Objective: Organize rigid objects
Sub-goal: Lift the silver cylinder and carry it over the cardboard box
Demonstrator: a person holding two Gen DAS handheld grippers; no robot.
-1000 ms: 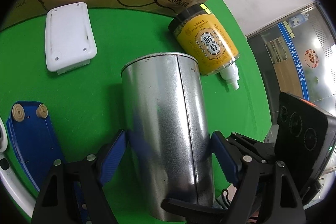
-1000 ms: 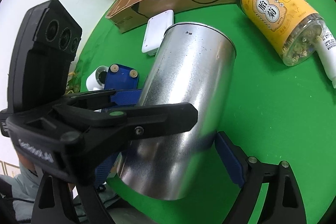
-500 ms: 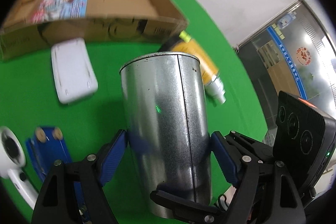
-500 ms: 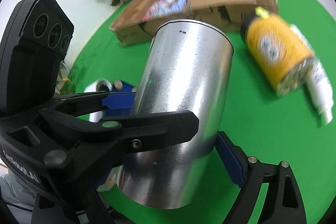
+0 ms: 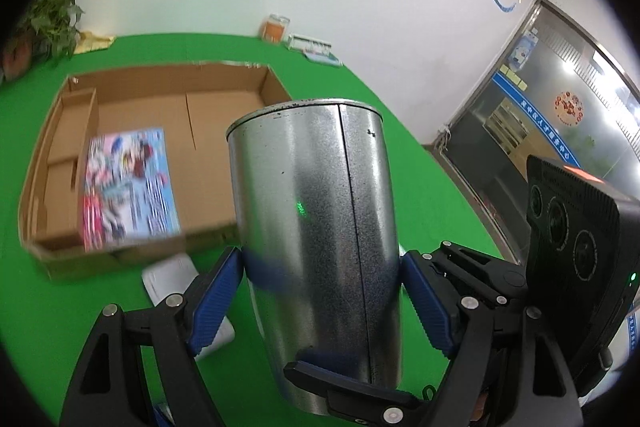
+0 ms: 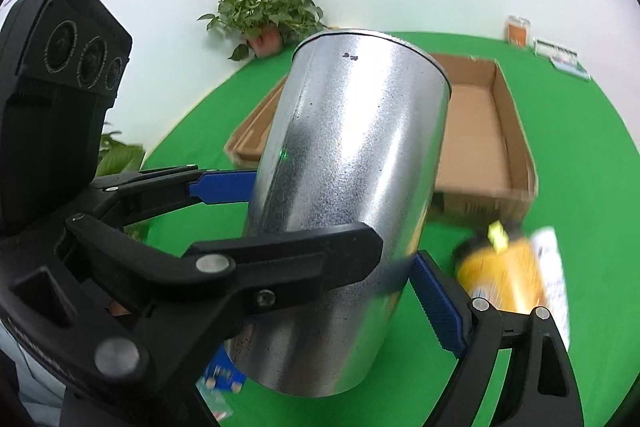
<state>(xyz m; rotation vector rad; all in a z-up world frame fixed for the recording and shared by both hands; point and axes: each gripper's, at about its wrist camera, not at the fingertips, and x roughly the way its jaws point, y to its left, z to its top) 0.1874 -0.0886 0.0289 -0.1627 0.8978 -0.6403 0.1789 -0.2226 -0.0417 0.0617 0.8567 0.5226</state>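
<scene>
speckled shiny metal can [image 5: 316, 259], matt brown cardboard box [image 5: 224, 131], green cloth table [image 5: 360, 83]

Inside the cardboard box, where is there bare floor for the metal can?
The shallow brown cardboard box has bare floor between the colourful picture book at its left and its right wall. The galvanized metal can hides some. Crowded: green cloth before the box, with a white plastic case and yellow-labelled jar.

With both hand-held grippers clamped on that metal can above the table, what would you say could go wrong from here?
1. The metal can is smooth and shiny, and the left hand-held gripper and right hand-held gripper hold it only near its lower end, so it might slip or tilt.
2. The cardboard box already holds a colourful booklet; the can could land on it.
3. The yellow jar lies beneath and could get struck if the can falls.
</scene>
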